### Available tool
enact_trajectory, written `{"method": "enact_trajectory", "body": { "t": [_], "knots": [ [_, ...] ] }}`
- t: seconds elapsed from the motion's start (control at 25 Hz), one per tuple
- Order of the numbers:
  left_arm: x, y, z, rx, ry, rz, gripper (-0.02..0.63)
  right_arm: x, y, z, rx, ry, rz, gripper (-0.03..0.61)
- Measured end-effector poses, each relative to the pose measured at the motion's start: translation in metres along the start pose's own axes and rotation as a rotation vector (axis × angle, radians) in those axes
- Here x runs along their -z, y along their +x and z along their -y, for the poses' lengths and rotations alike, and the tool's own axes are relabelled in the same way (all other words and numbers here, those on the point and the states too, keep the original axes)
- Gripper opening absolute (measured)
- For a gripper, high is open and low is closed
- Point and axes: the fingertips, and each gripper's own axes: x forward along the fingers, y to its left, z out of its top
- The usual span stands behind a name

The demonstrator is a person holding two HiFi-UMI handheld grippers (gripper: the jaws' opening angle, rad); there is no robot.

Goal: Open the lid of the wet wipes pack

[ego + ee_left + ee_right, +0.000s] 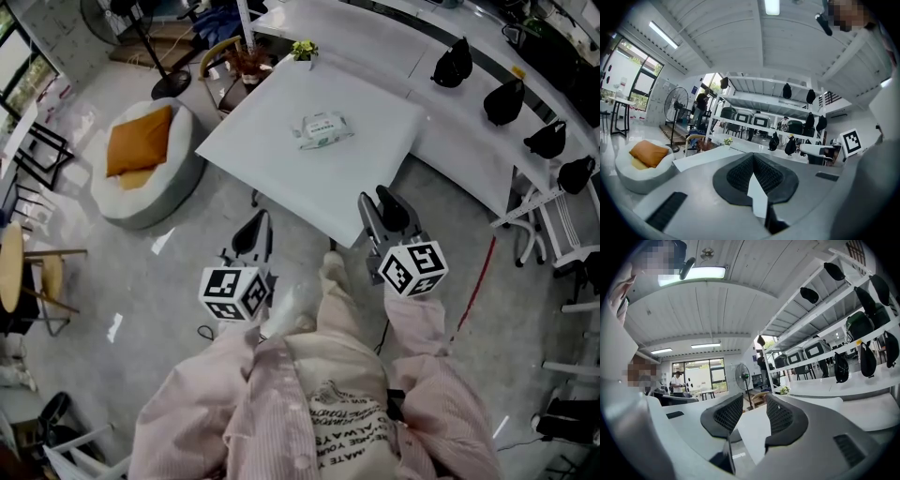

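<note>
Here, a crinkled wipes pack [322, 129] is laid flat on a smooth white table [281, 178]. The left gripper [753, 158] is clenched empty; the right gripper [754, 412] is held released.

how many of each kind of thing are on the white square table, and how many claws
wet wipes pack: 1
small potted plant: 1
claws: 2 (left claw, right claw)
total: 4

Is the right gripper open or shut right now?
Open. The right gripper shows its jaws standing well apart in the right gripper view, with nothing held between them.
</note>
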Motion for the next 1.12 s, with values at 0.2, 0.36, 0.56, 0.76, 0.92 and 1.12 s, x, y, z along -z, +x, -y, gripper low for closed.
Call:
{"method": "enact_trajectory", "body": {
  "t": [0.2,0.36,0.56,0.76,0.92,1.12],
  "knots": [
    [-0.005,0.042,-0.013,-0.007,-0.009,-0.011,0.000,-0.002,0.041,0.024,-0.021,0.006,-0.017,0.132],
    [-0.009,0.082,-0.025,-0.011,-0.019,-0.028,0.000,-0.004,0.077,0.048,-0.035,0.006,-0.044,0.132],
    [-0.014,0.132,-0.036,-0.019,-0.043,-0.045,-0.001,-0.004,0.116,0.081,-0.050,0.004,-0.083,0.132],
    [-0.011,0.178,-0.039,-0.028,-0.065,-0.081,0.000,0.004,0.154,0.116,-0.074,0.013,-0.135,0.132],
    [-0.003,0.206,-0.049,-0.053,-0.094,-0.115,0.000,0.016,0.187,0.135,-0.105,0.007,-0.184,0.132],
    [0.011,0.238,-0.064,-0.097,-0.131,-0.146,0.000,0.030,0.224,0.152,-0.165,-0.006,-0.218,0.132]
  ]
}}
